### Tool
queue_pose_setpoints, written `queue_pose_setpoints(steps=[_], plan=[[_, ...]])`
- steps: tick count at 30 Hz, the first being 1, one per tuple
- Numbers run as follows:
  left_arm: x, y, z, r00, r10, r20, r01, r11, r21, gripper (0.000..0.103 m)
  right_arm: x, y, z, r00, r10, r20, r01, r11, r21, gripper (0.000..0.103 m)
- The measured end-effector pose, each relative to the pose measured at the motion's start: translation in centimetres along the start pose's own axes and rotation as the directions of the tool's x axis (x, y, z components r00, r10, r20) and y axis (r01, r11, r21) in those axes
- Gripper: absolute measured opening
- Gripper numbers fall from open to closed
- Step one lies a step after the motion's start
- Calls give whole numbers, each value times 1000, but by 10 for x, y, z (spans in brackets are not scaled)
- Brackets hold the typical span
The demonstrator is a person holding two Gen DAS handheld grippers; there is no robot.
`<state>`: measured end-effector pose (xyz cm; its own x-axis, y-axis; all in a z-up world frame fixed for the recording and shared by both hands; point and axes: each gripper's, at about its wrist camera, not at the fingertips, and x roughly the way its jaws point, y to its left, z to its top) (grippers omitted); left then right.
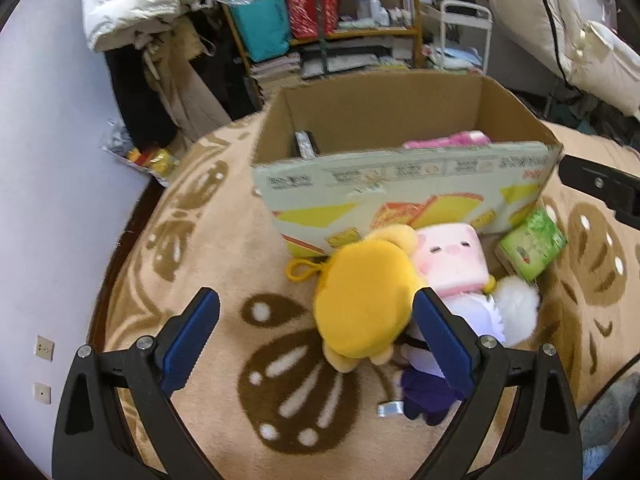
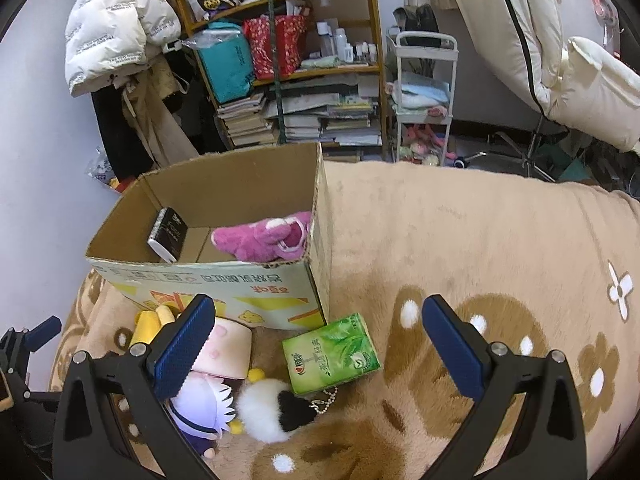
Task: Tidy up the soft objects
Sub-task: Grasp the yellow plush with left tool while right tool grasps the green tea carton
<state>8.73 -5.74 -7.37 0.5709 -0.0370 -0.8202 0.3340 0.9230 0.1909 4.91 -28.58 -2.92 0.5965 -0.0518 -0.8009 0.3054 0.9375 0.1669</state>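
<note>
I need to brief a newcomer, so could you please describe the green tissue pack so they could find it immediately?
Start at the open cardboard box on the tan blanket. By its near right corner, beside the plush toys, lies the green tissue pack. It is the only flat-sided, leaf-printed packet there; its neighbours, like the white pom-pom, are fluffy.

Your left hand-held gripper [image 1: 316, 336] sits low in the frame with its jaws spread wide, blue pads facing each other. Your right hand-held gripper [image 2: 318, 344] is equally wide apart, gripping nothing.
</note>
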Motion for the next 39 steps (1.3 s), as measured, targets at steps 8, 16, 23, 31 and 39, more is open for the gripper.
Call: queue_pose_setpoints(steps=[8,16,23,31,39], plan=[[27,-16,-2,996,-16,-86,20,999,51,96,30,-3,-4,994,-25,-107,26,1000,12,103],[51,-28,-3,991,1,-136,11,996,84,96,64,-6,-12,977,-44,-211,46,999,3,103],[65,-24,-4,988,15,-153,-5,998,63,96,89,-5,-18,951,-58,-304,54,998,-20,103],[71,-15,-7,981,-64,-184,68,998,16,60,101,9,-24,935,-93,-342,62,993,-101,103],[62,-7,-8,979,-113,-170,110,994,-26,47,108,20,-34,916,-119,-383,64,986,-154,85]])
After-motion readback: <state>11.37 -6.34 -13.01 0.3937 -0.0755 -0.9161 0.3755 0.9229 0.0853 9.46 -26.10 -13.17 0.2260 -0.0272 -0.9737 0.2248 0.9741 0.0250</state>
